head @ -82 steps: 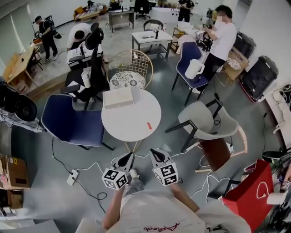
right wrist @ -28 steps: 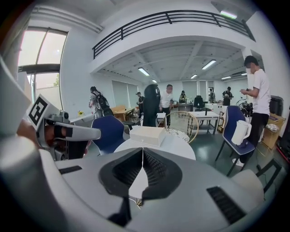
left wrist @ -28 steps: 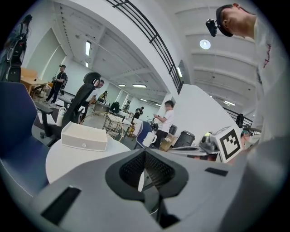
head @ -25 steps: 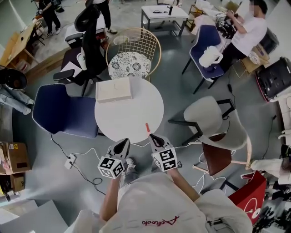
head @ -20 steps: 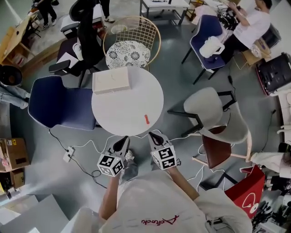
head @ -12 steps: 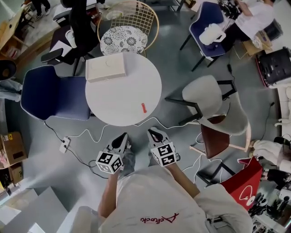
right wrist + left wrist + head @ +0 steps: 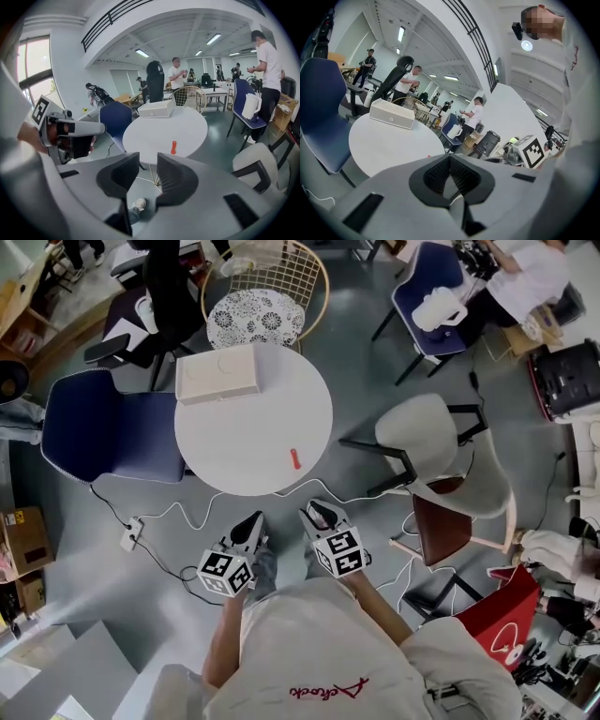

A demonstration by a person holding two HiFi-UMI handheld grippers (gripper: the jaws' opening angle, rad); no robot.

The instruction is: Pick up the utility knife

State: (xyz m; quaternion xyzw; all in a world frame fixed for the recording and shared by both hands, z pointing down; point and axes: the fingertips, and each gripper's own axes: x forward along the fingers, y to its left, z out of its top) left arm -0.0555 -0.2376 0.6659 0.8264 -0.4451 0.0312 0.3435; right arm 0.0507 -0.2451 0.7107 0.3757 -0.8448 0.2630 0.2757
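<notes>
The utility knife is a small red bar lying on the round white table, near the edge closest to me. It also shows in the right gripper view as the knife, upright in the picture, beyond the jaws. My right gripper hangs over the floor short of the table; its jaws are opening, with nothing between them. My left gripper hangs beside it, also short of the table, its pads meeting at the tips, empty.
A white box sits at the table's far side. Round the table stand a blue chair, a grey armchair and a wire chair. White cables and a power strip lie on the floor. People work in the background.
Both grippers have sunk lower and drawn back from the table edge, so the knife now lies further ahead of them. The knife has not moved on the table.
</notes>
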